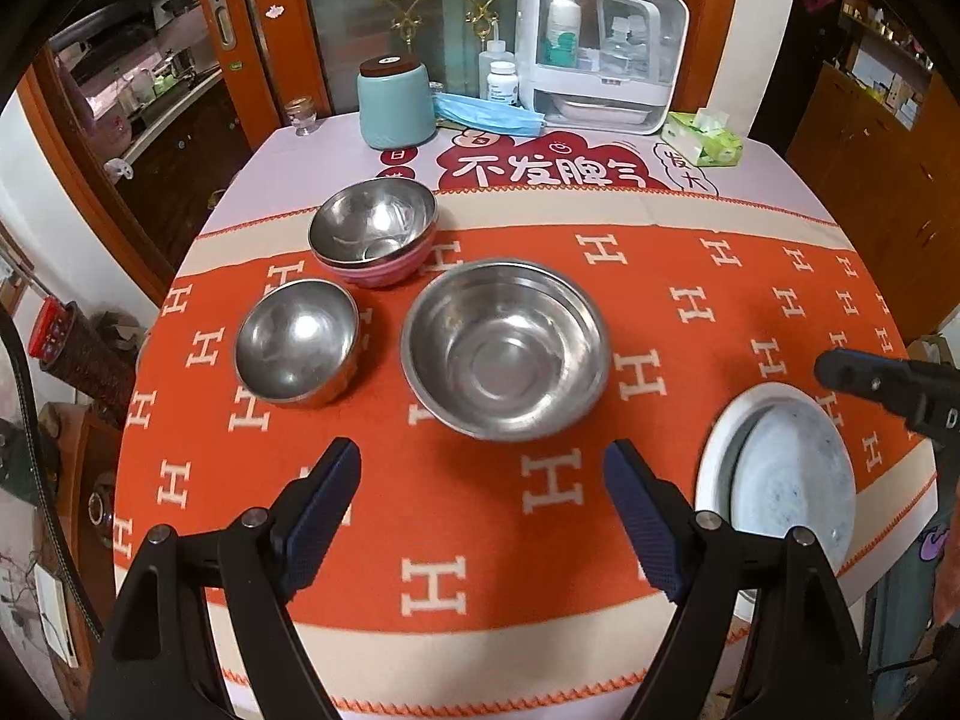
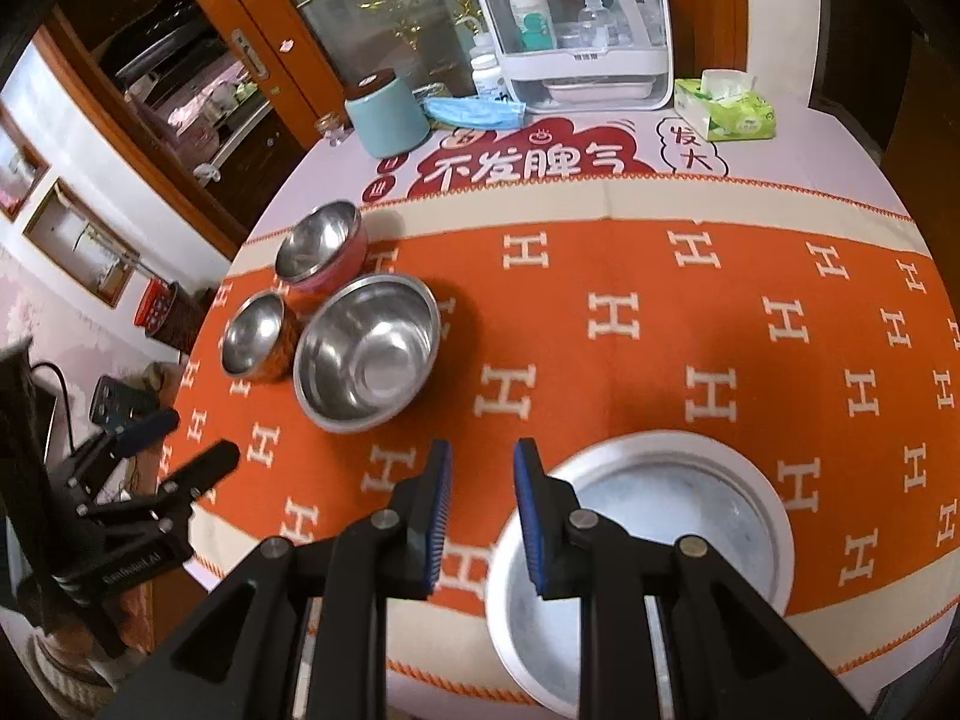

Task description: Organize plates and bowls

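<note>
Left gripper (image 1: 482, 468): jaws wide apart, empty, angled down over orange cloth (image 1: 468, 516) at lower centre. Just beyond: large steel bowl (image 1: 506, 348), empty; small steel bowl (image 1: 296, 341) to its left, empty; steel bowl nested in pink bowl (image 1: 384, 269) behind (round, shiny). Right gripper (image 2: 482, 504): jaws narrowly apart, clamping nothing, angled down beside white plate (image 2: 648, 510) at lower right, empty.

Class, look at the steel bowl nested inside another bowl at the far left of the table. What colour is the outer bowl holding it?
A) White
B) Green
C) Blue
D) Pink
D: the steel bowl sits inside a pink bowl, whose pink wall shows below its rim.
</note>
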